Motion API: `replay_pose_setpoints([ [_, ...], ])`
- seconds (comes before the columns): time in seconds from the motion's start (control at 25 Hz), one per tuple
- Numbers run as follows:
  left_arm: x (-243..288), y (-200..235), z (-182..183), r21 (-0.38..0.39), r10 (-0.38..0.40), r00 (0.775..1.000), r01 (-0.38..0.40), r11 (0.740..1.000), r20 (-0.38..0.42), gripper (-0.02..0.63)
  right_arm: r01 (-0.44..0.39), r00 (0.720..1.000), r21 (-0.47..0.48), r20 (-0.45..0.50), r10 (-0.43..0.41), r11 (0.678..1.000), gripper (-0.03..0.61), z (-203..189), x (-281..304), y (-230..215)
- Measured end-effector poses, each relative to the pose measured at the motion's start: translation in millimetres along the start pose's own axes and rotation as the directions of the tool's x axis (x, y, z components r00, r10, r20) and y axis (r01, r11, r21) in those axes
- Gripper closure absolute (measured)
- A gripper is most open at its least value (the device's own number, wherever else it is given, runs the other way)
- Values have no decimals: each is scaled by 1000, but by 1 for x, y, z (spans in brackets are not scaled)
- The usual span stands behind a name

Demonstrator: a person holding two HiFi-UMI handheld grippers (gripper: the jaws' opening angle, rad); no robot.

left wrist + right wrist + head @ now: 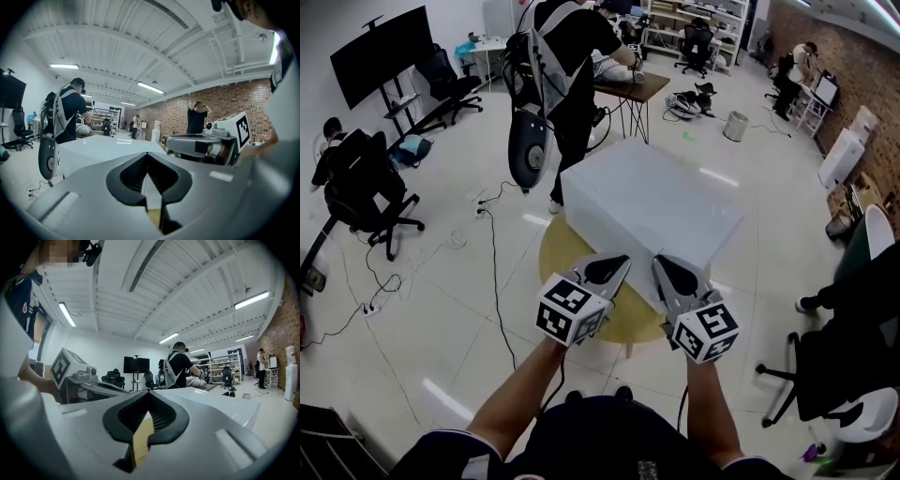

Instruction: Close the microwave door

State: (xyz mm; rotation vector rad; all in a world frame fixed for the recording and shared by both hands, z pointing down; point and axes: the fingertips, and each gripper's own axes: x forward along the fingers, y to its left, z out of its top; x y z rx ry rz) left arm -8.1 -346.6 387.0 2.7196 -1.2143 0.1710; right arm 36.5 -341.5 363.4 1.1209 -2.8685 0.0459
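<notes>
The microwave (652, 202) shows as a plain white box on a round wooden table (555, 251); I cannot make out its door from any view. My left gripper (622, 263) and right gripper (660, 262) are held side by side just before the box's near edge, both with jaws closed tip to tip and nothing between them. In the left gripper view the left gripper (146, 153) points over the white top (105, 143), with the other gripper to its right. In the right gripper view the right gripper (149, 392) faces the white top (220, 401).
A person (572, 56) with a backpack stands behind the table at a wooden desk (630, 89). Office chairs (366, 192) and cables (492, 253) lie to the left, and a black chair (853, 375) stands at the right. A brick wall (853, 47) runs along the far right.
</notes>
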Motion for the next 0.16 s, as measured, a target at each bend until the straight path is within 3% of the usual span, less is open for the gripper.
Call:
replay_pose_setpoints([
  [0.16, 3, -2, -4, -1, -4, 1000, 4, 1000, -1, 601, 2, 1000, 3, -1, -2, 1000, 578, -4, -2, -1],
])
